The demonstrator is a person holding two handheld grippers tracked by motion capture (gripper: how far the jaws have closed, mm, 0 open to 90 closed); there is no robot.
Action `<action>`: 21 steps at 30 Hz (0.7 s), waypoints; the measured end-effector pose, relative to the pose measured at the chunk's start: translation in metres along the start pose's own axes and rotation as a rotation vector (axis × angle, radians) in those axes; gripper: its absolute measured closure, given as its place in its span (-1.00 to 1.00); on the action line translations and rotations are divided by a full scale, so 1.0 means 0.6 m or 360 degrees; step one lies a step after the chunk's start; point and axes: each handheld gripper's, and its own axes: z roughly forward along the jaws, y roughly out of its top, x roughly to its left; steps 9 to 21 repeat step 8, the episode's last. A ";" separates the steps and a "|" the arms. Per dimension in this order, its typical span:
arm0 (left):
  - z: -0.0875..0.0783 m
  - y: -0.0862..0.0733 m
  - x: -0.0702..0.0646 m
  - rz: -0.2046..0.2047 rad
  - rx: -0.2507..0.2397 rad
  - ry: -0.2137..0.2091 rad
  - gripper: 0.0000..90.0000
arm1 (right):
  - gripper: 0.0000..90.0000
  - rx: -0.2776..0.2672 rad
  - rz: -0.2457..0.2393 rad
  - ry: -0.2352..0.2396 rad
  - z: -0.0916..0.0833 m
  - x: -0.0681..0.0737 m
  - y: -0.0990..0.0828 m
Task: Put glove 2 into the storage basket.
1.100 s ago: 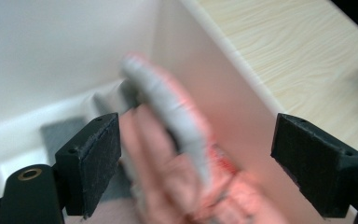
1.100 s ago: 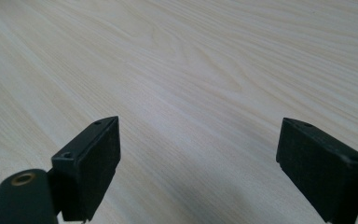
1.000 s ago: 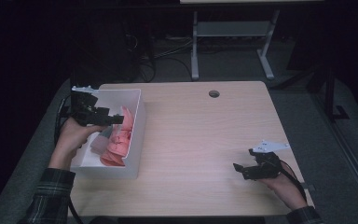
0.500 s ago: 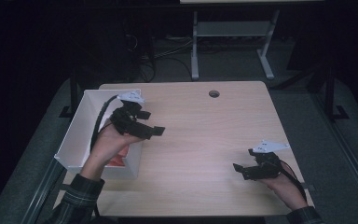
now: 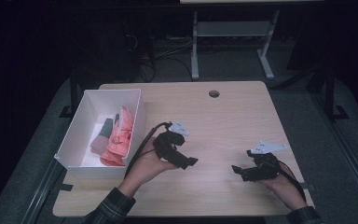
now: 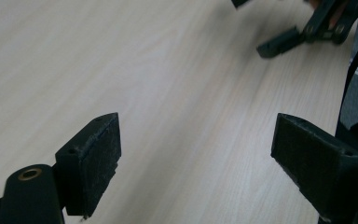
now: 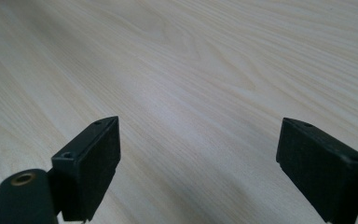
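Nearest the person, the right gripper (image 5: 242, 171) rests low on the pale wooden worktop (image 5: 223, 121) at its near right, held in the right hand (image 5: 284, 186); in the right gripper view its jaws stand wide apart with bare wood grain between them, grasping nothing. A little farther in and to the left, the left gripper (image 5: 186, 162) sits in the left hand (image 5: 147, 163) just beside the box, pointing toward the right gripper; in the left gripper view its jaws are likewise released and empty over bare wood, with the other gripper's black jaws farther off at the top. Beyond, at the worktop's left edge, a white rectangular open box (image 5: 86, 109) holds a crumpled salmon-pink cloth (image 5: 120, 135) against its right wall and a smaller folded grey-brown piece (image 5: 102, 134) touching it on the left. At the far edge a round dark cable hole (image 5: 214, 94) is cut in the wood
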 end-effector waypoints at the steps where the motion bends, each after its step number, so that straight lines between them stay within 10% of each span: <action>1: 0.008 -0.003 -0.001 0.0023 0.0031 -0.0006 -0.65 | -0.70 0.0001 -0.0002 0.0002 0.000 0.000 0.000; 21: 0.049 -0.026 -0.006 0.0034 0.0055 -0.0034 -0.66 | -0.70 0.0006 0.0001 0.0020 0.004 0.002 -0.001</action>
